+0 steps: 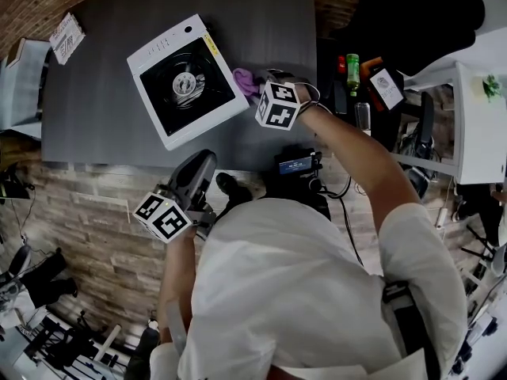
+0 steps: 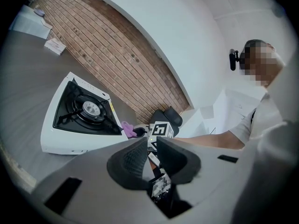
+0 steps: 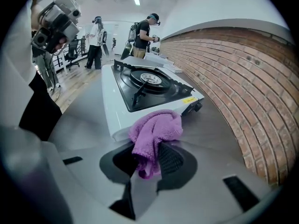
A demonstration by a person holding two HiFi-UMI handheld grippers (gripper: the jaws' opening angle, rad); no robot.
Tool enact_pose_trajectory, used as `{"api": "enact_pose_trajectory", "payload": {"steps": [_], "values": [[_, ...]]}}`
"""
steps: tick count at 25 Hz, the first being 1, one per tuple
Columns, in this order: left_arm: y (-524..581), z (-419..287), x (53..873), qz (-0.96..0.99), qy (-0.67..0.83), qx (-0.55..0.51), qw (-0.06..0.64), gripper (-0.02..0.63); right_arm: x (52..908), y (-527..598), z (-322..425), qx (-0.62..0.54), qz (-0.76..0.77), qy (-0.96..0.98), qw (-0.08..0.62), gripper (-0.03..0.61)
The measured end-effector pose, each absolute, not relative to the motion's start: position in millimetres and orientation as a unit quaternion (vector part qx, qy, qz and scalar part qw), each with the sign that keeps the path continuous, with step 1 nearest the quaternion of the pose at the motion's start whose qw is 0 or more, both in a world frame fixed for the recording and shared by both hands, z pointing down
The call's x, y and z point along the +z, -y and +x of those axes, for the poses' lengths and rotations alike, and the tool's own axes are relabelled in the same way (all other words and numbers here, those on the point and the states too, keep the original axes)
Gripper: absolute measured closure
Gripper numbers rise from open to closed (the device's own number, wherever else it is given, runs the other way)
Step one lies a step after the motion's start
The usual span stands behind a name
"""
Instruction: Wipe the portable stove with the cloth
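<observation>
The white portable stove (image 1: 186,81) with a black burner top sits on the dark grey table (image 1: 95,117). My right gripper (image 1: 257,85) is shut on a purple cloth (image 1: 245,81), which hangs just off the stove's right edge. In the right gripper view the cloth (image 3: 155,133) bunches out between the jaws of that gripper (image 3: 148,160), close to the stove's (image 3: 145,85) near corner. My left gripper (image 1: 204,158) is held below the table's near edge, away from the stove. Its jaws (image 2: 152,143) are nearly together with nothing between them; the stove (image 2: 84,118) lies beyond on its left.
A paper card (image 1: 67,36) lies at the table's far left corner, beside a white box (image 1: 20,77). Bottles and gear (image 1: 352,70) crowd the right of the table. A brick wall (image 3: 233,73) runs along the table's far side. People (image 3: 142,34) stand in the background.
</observation>
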State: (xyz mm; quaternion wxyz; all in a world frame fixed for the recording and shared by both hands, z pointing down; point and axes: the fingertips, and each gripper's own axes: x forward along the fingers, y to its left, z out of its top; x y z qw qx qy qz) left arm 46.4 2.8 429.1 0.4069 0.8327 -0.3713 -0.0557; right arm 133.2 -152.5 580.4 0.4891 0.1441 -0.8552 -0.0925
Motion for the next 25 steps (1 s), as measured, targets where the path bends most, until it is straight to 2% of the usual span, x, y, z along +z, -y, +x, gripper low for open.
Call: {"api": "enact_pose_trajectory", "payload": {"steps": [25], "values": [[-0.5, 26.3, 433.1, 0.832, 0.362, -0.087, 0.41, 0.548, 579.8, 94.3, 156.7, -0.056, 0.155, 0.85, 0.5, 0.476]]}}
